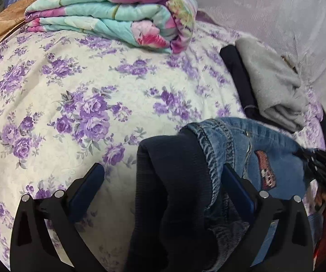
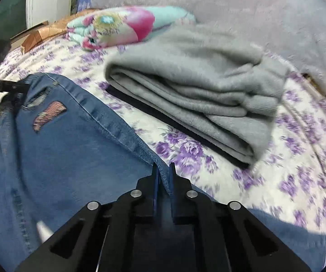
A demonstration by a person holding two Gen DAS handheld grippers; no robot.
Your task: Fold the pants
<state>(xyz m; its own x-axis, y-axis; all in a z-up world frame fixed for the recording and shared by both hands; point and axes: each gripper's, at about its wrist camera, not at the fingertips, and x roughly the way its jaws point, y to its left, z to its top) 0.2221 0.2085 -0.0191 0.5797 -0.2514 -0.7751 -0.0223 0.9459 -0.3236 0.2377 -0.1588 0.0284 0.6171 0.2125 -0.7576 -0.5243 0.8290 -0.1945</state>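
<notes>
The jeans (image 2: 67,149) are lying on the bed (image 1: 72,95), spread over its purple-flowered bedsheet, with the waist end near the left gripper (image 1: 163,176) and a long side seam running toward the right gripper (image 2: 163,170). A dark ribbed waistband (image 1: 174,181) is showing at the top of the jeans, and a small striped patch (image 2: 49,115) is sitting on the denim below a pocket.

The right gripper is pointing down at the bed, and its jaws are standing almost fully together, pinching the seam edge of the jeans between the two blue pads. That view is smeared with blur at the right side.

The left gripper is holding its jaws wide apart. The waistband is lying between them, close against the right finger (image 1: 237,188), while the left finger (image 1: 88,185) is standing well clear over the bedsheet; the pads are not pressing on the cloth.

Beside the jeans, a folded grey blanket (image 2: 197,86) is resting on a dark garment (image 2: 176,129) whose edge is showing beneath it. Further back, a folded flowered quilt (image 1: 108,13) in turquoise and pink is lying near the head of the bed, next to a brown pillow (image 1: 6,18). A pale curtain (image 2: 231,2) is hanging behind the bed
</notes>
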